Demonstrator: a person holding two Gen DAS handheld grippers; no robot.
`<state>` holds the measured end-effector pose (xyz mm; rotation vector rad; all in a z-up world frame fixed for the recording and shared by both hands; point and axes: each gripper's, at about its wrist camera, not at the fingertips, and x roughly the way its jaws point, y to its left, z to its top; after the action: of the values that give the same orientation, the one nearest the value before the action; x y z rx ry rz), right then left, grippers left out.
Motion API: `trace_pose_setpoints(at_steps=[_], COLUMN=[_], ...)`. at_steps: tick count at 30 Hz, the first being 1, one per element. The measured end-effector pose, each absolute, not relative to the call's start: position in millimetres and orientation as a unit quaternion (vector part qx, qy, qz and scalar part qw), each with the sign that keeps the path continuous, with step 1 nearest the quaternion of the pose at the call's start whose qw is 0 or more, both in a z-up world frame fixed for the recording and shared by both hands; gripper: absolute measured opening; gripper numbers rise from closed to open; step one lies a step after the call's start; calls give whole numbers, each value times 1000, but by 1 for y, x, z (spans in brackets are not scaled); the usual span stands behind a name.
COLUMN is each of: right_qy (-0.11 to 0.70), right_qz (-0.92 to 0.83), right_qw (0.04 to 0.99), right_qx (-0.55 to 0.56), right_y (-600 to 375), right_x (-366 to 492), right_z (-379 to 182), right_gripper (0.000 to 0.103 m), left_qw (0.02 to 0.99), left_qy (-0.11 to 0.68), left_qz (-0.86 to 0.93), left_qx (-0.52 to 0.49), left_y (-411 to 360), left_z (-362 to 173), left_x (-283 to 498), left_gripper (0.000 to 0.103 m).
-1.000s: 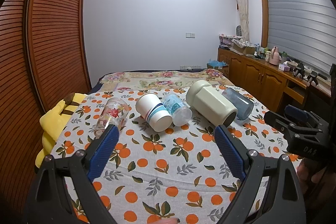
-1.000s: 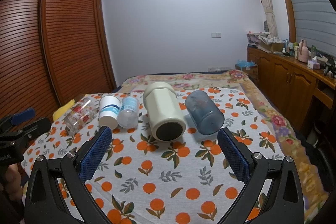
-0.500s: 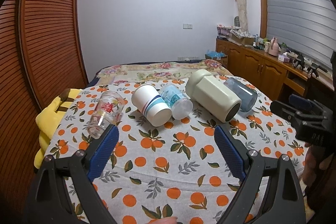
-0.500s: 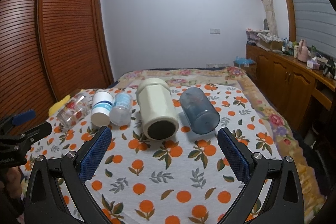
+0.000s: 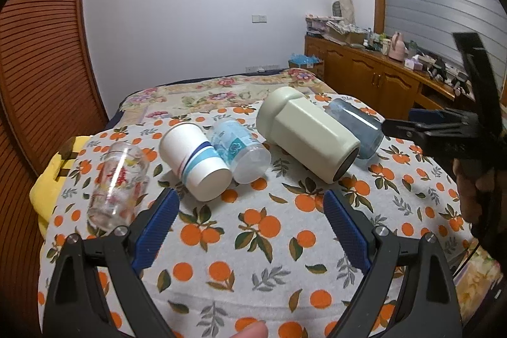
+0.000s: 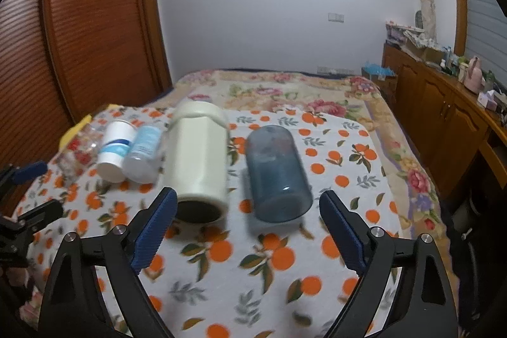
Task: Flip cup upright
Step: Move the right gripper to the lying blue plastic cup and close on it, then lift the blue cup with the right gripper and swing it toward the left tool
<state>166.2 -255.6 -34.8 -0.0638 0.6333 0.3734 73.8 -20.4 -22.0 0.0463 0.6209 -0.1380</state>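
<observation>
Lying toppled, faceted cream tumbler [image 6: 198, 160], smooth translucent blue cup [image 6: 277, 173]

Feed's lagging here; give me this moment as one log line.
phase: approach | left gripper: open, empty | right gripper: open, empty | cups: five, all lying on tablecloth | none upright

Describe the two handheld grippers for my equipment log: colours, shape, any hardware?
Both match: the left gripper and right gripper have black angular plastic frames, silver bolts at the joints, and ribbed blue pads on the fingers. A bare hand grips the right one.
</observation>
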Motion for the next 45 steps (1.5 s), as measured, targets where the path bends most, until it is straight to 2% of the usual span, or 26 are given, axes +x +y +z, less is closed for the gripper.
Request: trace_pose_setpoints(at_steps=[8,12,24,27,31,45], right_qy=[368,396,462,479,487,474], right_qz=[195,204,213,213,217,212], right_qw=[908,894,858,849,844,853], right_qx=[-47,-54,-71,-61,-53,-52], right_y=[-255,-250,-241,-243,-244,-250], right_x=[218,243,290,297,299,292], right_z=[-49,-55,-82,-86,-87,-80], right_gripper=[88,83,82,78,68,67], left_qw=[939,936,932,932,933,935], left_qy=[327,332,347,348,347,344], left_qz=[-97,-111,-94,-94,-92,-88], left_qx=[37,41,31,32,27,17], left_y=[-30,-34,-28,-27,-25,-19], left_z=[-30,-31,-38,-38,-39,-39], left_x=[98,108,129,130,129,114], left_gripper=[93,89,86,86,86,86])
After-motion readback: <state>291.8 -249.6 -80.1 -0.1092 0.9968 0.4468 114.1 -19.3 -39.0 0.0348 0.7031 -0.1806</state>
